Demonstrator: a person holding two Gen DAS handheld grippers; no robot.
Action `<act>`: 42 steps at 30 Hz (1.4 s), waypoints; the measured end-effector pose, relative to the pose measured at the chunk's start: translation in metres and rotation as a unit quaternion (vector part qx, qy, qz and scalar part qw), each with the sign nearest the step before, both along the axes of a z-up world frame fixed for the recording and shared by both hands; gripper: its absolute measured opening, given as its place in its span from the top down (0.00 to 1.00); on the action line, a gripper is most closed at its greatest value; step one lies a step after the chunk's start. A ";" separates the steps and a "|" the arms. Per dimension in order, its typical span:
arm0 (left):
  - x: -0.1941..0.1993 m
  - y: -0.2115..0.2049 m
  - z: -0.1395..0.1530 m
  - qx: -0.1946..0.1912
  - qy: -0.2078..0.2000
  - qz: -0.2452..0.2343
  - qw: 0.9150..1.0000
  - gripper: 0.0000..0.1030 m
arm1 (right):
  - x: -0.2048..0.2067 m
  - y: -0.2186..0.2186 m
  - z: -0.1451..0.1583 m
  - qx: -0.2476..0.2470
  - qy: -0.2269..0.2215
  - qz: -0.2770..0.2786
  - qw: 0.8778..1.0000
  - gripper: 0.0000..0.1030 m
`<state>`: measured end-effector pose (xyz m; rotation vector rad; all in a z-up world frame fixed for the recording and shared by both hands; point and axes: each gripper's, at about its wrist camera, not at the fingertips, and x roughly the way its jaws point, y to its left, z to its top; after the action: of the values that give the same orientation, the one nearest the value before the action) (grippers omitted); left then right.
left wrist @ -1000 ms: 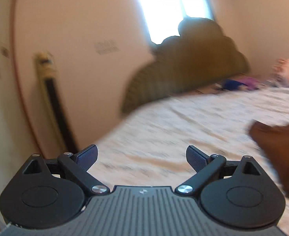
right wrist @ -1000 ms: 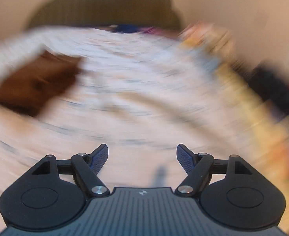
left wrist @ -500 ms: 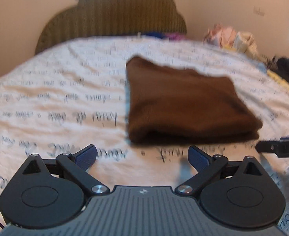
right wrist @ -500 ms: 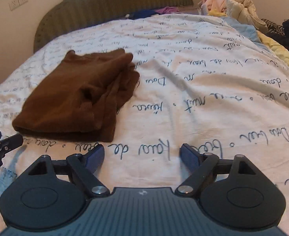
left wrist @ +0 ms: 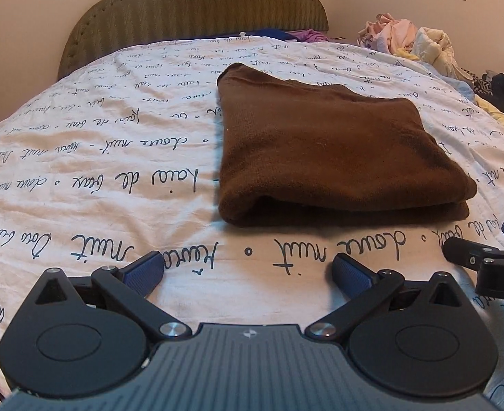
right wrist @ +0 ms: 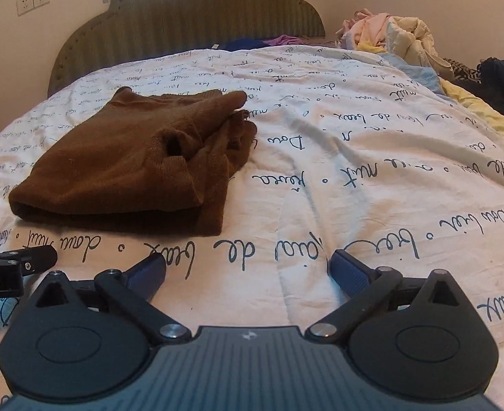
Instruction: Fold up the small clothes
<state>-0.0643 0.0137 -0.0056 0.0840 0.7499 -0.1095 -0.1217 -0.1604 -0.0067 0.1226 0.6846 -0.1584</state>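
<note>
A brown knit garment [left wrist: 324,147] lies folded in a thick rectangle on the white bedsheet with black script [left wrist: 98,157]. In the right wrist view the garment [right wrist: 132,167] sits at the left, with loose sleeve ends at its far right corner. My left gripper [left wrist: 248,270] is open and empty, just short of the garment's near edge. My right gripper [right wrist: 248,270] is open and empty over bare sheet, right of the garment. Each gripper's tip shows at the edge of the other's view.
A padded olive headboard [left wrist: 193,7] stands at the far end of the bed. A heap of pale clothes [right wrist: 389,34] and dark items [right wrist: 502,82] lie along the bed's right side. Blue and purple cloth [left wrist: 286,36] lies by the headboard.
Both grippers swung round from a blurred view of the wall and bed to face the garment, then came lower and closer to it. Both stayed open.
</note>
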 end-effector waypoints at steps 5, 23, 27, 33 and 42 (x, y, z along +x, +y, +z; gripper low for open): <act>0.001 0.000 0.000 0.002 0.000 0.000 1.000 0.00 | 0.000 0.000 -0.001 0.002 -0.001 0.000 1.000 0.00; 0.001 0.001 0.002 -0.004 0.008 0.006 1.000 0.00 | 0.000 0.001 -0.001 -0.001 0.000 -0.001 1.000 0.00; 0.001 0.001 0.003 -0.007 0.012 0.011 1.000 0.00 | 0.000 0.002 -0.001 -0.002 0.000 -0.002 1.000 0.00; 0.004 0.000 0.005 -0.007 0.029 0.023 0.999 0.00 | 0.000 0.002 -0.001 -0.003 0.002 -0.002 1.000 0.00; 0.007 -0.003 0.006 -0.008 0.032 0.035 0.999 0.00 | 0.001 0.002 -0.001 -0.006 0.005 -0.002 1.000 0.00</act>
<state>-0.0577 0.0110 0.0005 0.0390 0.8140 -0.0524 -0.1209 -0.1582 -0.0073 0.1125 0.6925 -0.1675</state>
